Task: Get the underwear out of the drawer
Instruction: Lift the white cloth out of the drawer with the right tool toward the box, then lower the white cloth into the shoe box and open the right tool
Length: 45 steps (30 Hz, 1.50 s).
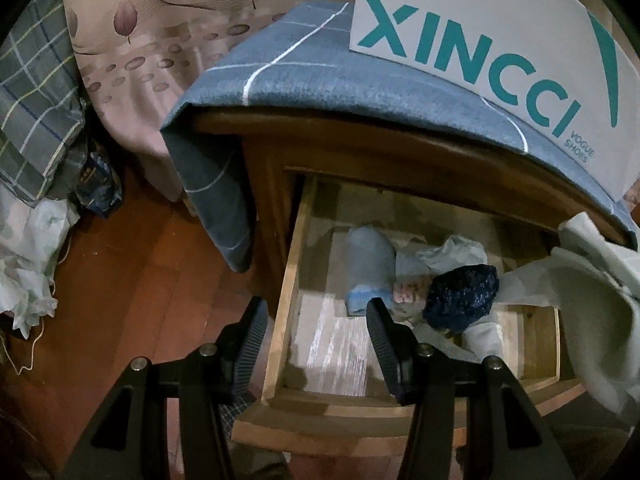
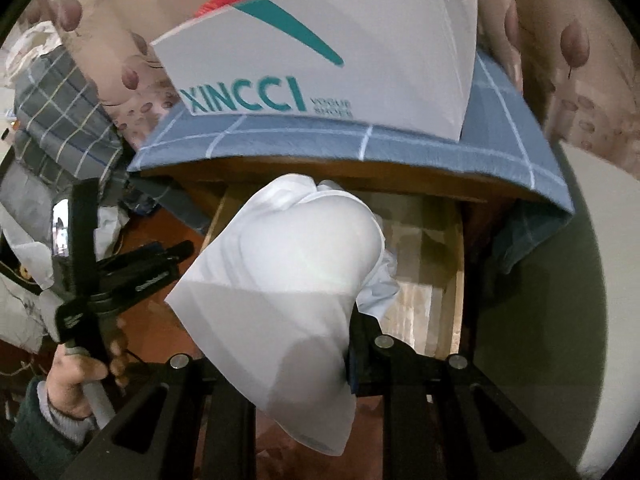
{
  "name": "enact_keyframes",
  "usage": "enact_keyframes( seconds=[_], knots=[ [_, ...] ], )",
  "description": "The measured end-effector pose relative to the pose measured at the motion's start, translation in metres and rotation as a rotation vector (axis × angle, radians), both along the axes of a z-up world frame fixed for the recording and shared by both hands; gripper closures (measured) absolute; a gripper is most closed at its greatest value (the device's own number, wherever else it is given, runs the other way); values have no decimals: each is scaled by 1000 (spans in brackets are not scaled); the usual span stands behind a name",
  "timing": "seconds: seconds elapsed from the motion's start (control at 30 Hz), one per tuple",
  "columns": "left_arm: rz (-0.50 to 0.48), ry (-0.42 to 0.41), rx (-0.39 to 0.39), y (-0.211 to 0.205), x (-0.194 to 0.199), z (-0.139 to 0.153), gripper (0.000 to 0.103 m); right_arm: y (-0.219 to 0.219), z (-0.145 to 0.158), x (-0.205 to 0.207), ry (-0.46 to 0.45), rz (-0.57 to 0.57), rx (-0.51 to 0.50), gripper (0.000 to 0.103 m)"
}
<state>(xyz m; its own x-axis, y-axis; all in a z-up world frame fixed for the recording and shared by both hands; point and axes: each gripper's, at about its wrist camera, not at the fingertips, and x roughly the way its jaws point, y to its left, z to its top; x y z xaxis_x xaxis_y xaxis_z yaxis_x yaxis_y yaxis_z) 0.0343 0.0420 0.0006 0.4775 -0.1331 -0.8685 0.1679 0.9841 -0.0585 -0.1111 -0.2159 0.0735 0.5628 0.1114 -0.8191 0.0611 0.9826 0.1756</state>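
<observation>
Lifting white underwear point(image 2: 280, 280) in right claw point(image 2: 304, 360), above drawer rim point(image 2: 456, 272)

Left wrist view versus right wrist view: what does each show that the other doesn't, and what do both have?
Only the left wrist view shows what remains in the drawer: a light blue roll and a dark blue bundle. Only the right wrist view shows the right gripper clamping the white garment, lifted over the drawer. Both show the shoe box on the blue cloth.
</observation>
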Motion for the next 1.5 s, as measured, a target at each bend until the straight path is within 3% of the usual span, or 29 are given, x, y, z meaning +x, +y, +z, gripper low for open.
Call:
enact_keyframes(
  seconds=[0.23, 0.53, 0.73, 1.2, 1.5],
  knots=[
    [-4, 18, -5, 0, 1, -3, 50, 13, 29, -8, -55, 13, -43, 90],
    [3, 18, -3, -1, 1, -4, 50, 8, -5, 17, -2, -32, -23, 96],
    [0, 27, -13, -2, 3, -3, 50, 9, 16, 17, -49, -32, -29, 96],
    [17, 51, -34, 3, 6, -6, 50, 29, 150, 6, -271, -32, -126, 97],
    [17, 54, -44, 3, 7, -7, 50, 17, 264, 57, -449, -101, -225, 96]
  ],
)
